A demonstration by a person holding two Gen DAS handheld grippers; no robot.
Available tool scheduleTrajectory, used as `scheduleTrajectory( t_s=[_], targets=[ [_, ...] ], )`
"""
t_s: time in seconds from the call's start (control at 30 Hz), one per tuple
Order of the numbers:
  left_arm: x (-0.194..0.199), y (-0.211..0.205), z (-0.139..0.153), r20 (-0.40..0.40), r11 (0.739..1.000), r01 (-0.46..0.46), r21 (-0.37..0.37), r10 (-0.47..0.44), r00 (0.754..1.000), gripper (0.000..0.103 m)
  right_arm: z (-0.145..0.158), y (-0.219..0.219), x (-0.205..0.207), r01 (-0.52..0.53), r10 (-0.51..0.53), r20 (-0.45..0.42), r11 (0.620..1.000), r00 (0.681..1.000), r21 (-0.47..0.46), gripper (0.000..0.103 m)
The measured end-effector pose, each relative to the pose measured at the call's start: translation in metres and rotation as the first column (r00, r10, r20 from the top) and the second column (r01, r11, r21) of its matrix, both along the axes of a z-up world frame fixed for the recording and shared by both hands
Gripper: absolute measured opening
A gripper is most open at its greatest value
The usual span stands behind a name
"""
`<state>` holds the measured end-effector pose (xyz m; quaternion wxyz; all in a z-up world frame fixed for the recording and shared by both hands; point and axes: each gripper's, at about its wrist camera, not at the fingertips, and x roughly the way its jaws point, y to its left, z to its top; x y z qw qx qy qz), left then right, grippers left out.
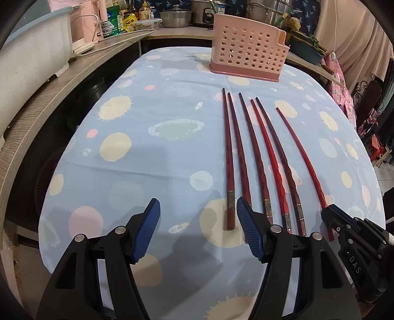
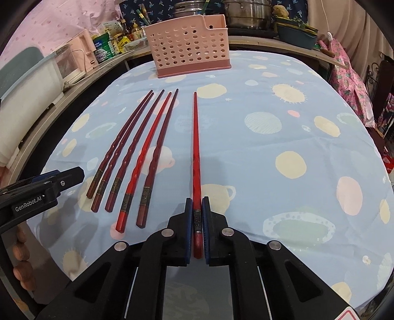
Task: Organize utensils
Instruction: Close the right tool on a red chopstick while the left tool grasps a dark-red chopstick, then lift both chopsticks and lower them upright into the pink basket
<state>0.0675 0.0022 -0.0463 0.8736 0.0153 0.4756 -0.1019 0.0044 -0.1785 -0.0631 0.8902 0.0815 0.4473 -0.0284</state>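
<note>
Several red and dark-red chopsticks (image 1: 256, 157) lie side by side on the blue spotted tablecloth (image 1: 152, 157), tips pointing at a pink perforated utensil holder (image 1: 248, 51) at the far end. My right gripper (image 2: 197, 201) is shut on the thick end of the rightmost bright-red chopstick (image 2: 196, 147), which still lies along the cloth. The other chopsticks (image 2: 138, 152) lie to its left. My left gripper (image 1: 198, 204) is open and empty, low over the cloth just left of the chopsticks' thick ends. The pink utensil holder (image 2: 189, 51) stands upright.
A grey counter (image 1: 49, 98) curves along the left with a white appliance (image 1: 32, 54), bottles and jars. Pots (image 2: 246, 12) and a bowl sit behind the holder. Pink patterned cloth (image 2: 349, 81) hangs at the right.
</note>
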Motion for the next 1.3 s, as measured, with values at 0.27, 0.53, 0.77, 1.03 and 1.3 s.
scheduleTrajectory(
  t_s=[0.27, 0.53, 0.77, 1.03, 1.3],
  targets=[
    [0.003, -0.008, -0.012, -0.028, 1.0, 0.011, 0.003, -0.011, 1.0, 0.061, 0.0, -0.005, -0.002, 0.009, -0.009, 0.001, 1.0, 1.0, 0.006, 0.007],
    [0.007, -0.01, -0.016, -0.032, 1.0, 0.004, 0.018, -0.003, 0.999, 0.057, -0.001, -0.004, -0.002, 0.009, -0.009, 0.001, 1.0, 1.0, 0.006, 0.007],
    [0.01, -0.007, -0.015, -0.022, 0.999, -0.013, 0.037, 0.014, 1.0, 0.027, -0.001, -0.004, -0.002, 0.007, -0.007, 0.001, 1.0, 1.0, 0.005, 0.007],
    [0.012, -0.002, -0.015, -0.034, 1.0, -0.018, 0.025, 0.019, 0.999, 0.01, -0.001, -0.004, -0.002, 0.008, -0.008, 0.001, 1.0, 1.0, 0.006, 0.007],
    [0.01, 0.002, -0.005, -0.032, 1.0, -0.024, 0.005, 0.024, 0.999, 0.007, 0.008, -0.007, -0.006, 0.007, -0.008, 0.015, 1.0, 1.0, 0.013, 0.007]
  ],
)
